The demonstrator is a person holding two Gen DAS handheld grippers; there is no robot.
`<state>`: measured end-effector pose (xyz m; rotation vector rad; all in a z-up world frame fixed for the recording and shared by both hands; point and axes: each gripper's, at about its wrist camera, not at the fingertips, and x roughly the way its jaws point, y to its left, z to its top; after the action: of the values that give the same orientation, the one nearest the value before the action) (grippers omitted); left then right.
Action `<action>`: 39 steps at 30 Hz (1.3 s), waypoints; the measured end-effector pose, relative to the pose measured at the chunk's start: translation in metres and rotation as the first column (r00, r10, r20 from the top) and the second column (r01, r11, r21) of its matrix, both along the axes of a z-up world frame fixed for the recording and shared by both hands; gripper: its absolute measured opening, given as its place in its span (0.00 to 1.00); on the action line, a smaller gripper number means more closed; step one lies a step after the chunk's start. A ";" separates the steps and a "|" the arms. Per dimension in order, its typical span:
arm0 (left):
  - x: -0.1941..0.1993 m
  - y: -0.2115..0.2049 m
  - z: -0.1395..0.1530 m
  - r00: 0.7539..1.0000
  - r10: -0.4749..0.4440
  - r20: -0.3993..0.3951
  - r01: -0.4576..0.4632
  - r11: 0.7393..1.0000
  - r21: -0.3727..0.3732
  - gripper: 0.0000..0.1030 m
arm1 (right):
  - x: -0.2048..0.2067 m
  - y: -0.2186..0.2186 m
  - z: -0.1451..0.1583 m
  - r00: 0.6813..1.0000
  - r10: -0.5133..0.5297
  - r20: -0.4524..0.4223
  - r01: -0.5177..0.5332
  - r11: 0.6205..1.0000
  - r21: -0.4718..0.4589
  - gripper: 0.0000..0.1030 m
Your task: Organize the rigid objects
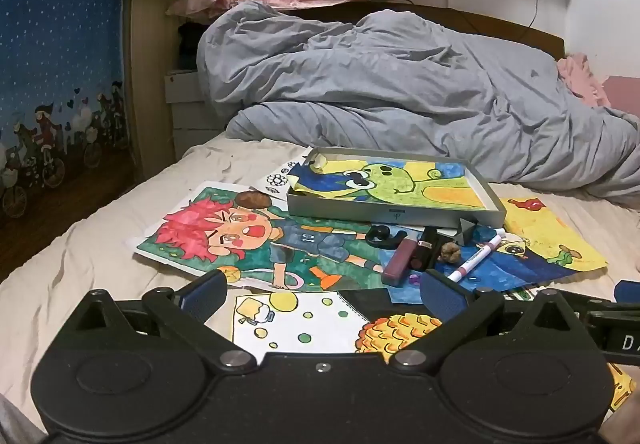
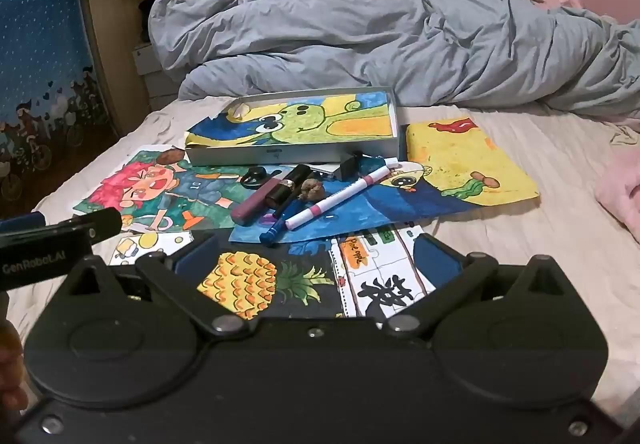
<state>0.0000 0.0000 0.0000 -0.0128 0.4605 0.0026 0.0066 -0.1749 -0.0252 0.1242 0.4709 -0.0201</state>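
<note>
Right wrist view: the right gripper (image 2: 316,256) hangs with jaws spread wide and empty over a pineapple drawing (image 2: 240,284), aimed at the clutter just beyond — white pen (image 2: 340,200), blue pen (image 2: 280,224), lipstick (image 2: 288,186), purple tube (image 2: 256,204), black ring (image 2: 255,176). These lie loose on drawings, near a grey tray (image 2: 288,156), likely their destination. The left gripper (image 1: 320,292), also spread and empty, waits at the left.

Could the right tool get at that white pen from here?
Probably yes. The right tool is open and empty, and the white pen lies ahead of it on top of the drawings, uncovered, though a blue pen lies close beside it.
</note>
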 end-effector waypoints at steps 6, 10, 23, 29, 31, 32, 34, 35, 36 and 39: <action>0.000 0.000 0.000 1.000 0.002 0.008 -0.003 1.000 0.016 0.99 | -0.001 0.000 0.000 1.000 0.000 0.007 0.000 1.000 0.009 1.00; 0.000 0.000 0.000 1.000 0.000 0.009 -0.001 1.000 0.016 0.99 | 0.002 0.000 0.000 1.000 -0.001 0.002 0.001 1.000 0.007 1.00; 0.000 0.000 0.000 1.000 0.001 0.006 -0.001 1.000 0.014 0.99 | 0.000 -0.002 -0.001 1.000 -0.003 0.000 0.003 1.000 0.013 1.00; 0.000 0.000 0.000 1.000 0.001 0.006 -0.001 1.000 0.014 0.99 | 0.000 -0.002 -0.001 1.000 -0.002 0.002 0.002 1.000 0.013 1.00; 0.000 0.000 0.000 1.000 0.001 0.006 -0.001 1.000 0.014 0.99 | 0.000 -0.002 -0.001 1.000 -0.002 0.002 0.002 1.000 0.014 1.00; 0.000 0.000 0.000 1.000 0.001 0.006 -0.001 1.000 0.014 0.99 | 0.000 -0.002 -0.001 1.000 -0.002 0.002 0.002 1.000 0.014 1.00; 0.000 0.000 0.000 1.000 0.001 0.006 -0.001 1.000 0.014 0.99 | 0.000 -0.002 -0.001 1.000 -0.003 0.002 0.003 1.000 0.013 1.00; 0.000 0.000 0.000 1.000 0.001 0.006 -0.001 1.000 0.013 0.99 | 0.000 -0.002 -0.001 1.000 -0.003 0.002 0.003 1.000 0.014 1.00; 0.000 0.000 0.000 1.000 0.001 0.006 -0.001 1.000 0.013 0.99 | 0.000 -0.002 -0.002 1.000 -0.003 0.002 0.003 1.000 0.014 1.00; 0.000 0.000 0.000 1.000 0.001 0.005 -0.001 1.000 0.014 0.99 | 0.000 -0.002 -0.001 1.000 -0.003 0.002 0.003 1.000 0.014 1.00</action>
<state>-0.0001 -0.0003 -0.0002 0.0004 0.4551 0.0070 0.0063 -0.1766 -0.0265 0.1384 0.4693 -0.0192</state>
